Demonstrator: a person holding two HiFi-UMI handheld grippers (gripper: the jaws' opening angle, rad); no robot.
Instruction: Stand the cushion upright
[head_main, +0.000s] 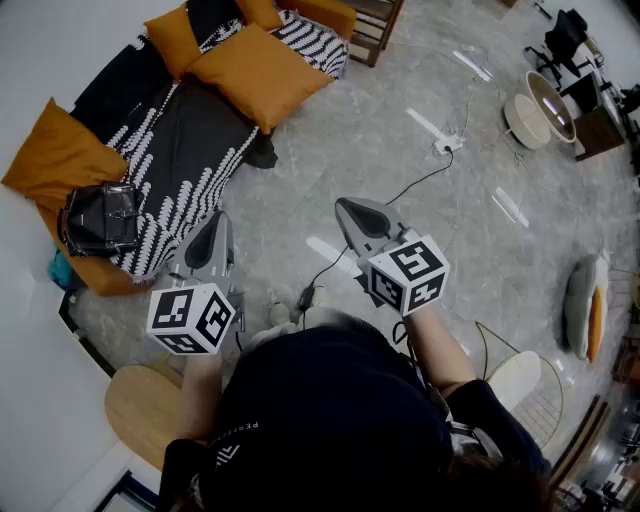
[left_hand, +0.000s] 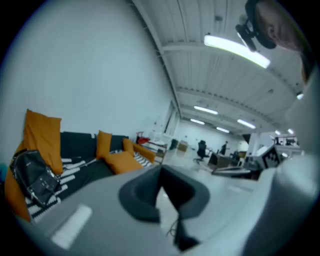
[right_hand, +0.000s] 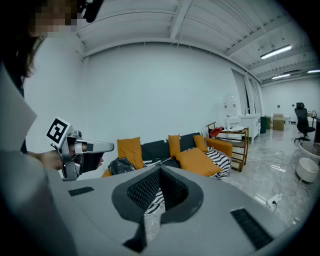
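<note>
A big orange cushion (head_main: 262, 72) lies flat on the black-and-white patterned sofa (head_main: 185, 150) at the upper left. It also shows as the flat orange cushion (left_hand: 121, 161) in the left gripper view and the flat orange cushion (right_hand: 198, 160) in the right gripper view. Other orange cushions (head_main: 55, 150) lean against the sofa back. My left gripper (head_main: 214, 224) and right gripper (head_main: 346, 208) are held over the floor, well short of the sofa. Both are shut with nothing between the jaws, as the left gripper (left_hand: 161, 171) and right gripper (right_hand: 161, 171) show in their own views.
A black handbag (head_main: 100, 215) sits on the sofa's near end. A wooden rack (head_main: 375, 30) stands past the sofa's far end. A cable and power strip (head_main: 443, 147) lie on the marble floor. A round wooden stool (head_main: 145, 405) is by my left side.
</note>
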